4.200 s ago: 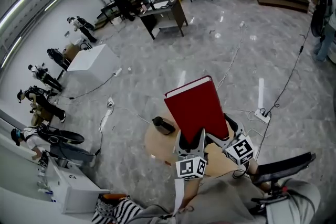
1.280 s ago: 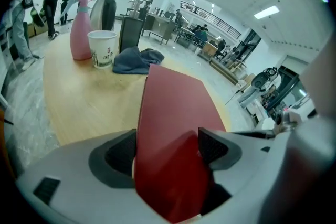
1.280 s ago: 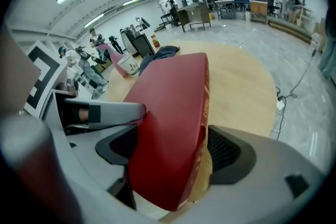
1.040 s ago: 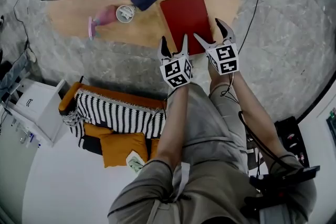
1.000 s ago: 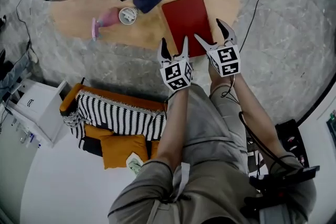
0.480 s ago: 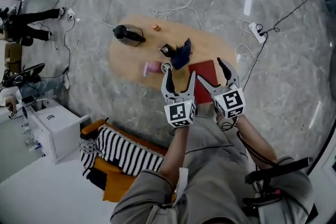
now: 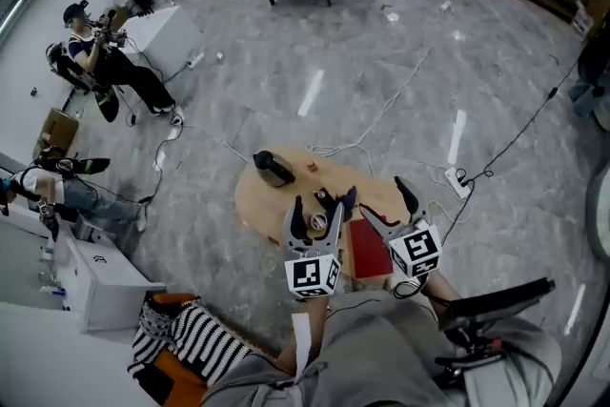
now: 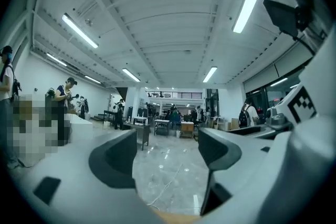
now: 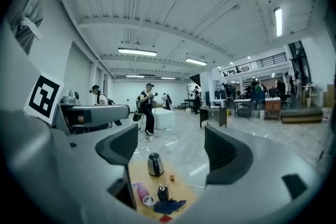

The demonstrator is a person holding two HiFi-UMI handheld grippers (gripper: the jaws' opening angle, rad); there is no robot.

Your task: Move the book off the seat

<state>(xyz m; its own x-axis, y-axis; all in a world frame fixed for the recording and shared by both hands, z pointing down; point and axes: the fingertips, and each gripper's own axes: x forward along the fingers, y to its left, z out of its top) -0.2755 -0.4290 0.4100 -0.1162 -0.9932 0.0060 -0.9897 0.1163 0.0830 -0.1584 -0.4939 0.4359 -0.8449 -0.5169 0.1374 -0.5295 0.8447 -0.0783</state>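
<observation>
Head view: left gripper [image 7: 316, 214] and right gripper [image 7: 383, 200] spread wide, empty; red book [image 7: 366, 250] lies on table [image 7: 259, 205].

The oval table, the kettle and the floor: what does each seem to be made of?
Oval table: probably light wood or wood-look laminate; even tan, matte top. Kettle: likely brushed steel, silver-grey sheen, with a black lid. Floor: polished stone or stone-look tile, by its grey veining and bright light reflections.
</observation>
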